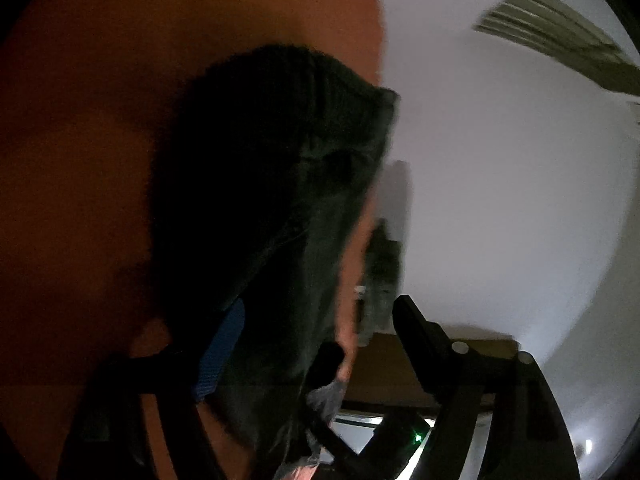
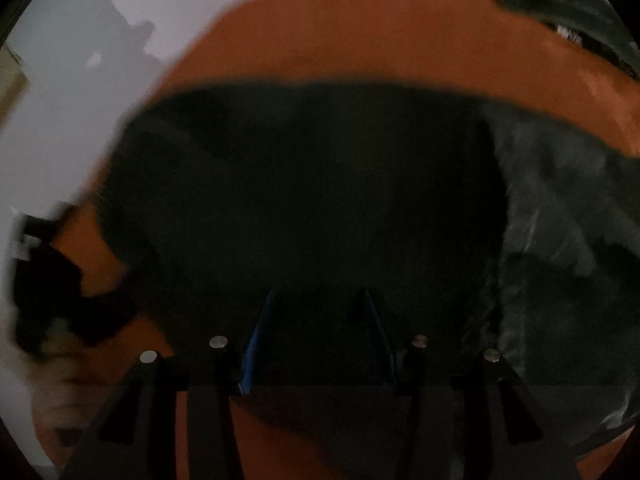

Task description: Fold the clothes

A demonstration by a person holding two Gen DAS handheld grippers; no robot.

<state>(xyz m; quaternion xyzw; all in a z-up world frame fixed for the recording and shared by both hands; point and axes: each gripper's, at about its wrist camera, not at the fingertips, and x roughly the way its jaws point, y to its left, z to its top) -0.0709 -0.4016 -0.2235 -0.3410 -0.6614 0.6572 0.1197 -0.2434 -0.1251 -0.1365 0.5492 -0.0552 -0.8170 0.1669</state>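
A dark green, fuzzy garment (image 2: 320, 184) lies spread on an orange surface (image 2: 360, 32). The right gripper (image 2: 318, 294) points down at it, and dark cloth fills the gap between its blue pads (image 2: 256, 344), so it looks shut on a thick fold. The picture is dim and blurred. In the left wrist view the same garment (image 1: 272, 184) runs up the middle of the rolled frame. The left gripper (image 1: 318, 308) stands wide open. Cloth lies against its blue-padded finger (image 1: 220, 352), and the other finger (image 1: 416, 332) is clear of it.
Another dark garment (image 2: 560, 4) lies at the far right of the orange surface. A blurred hand on a dark gripper (image 2: 48, 292) shows at the left edge. White wall (image 1: 500, 180), a wooden piece of furniture (image 1: 392, 368) and a slatted vent (image 1: 560, 36) lie beyond the surface.
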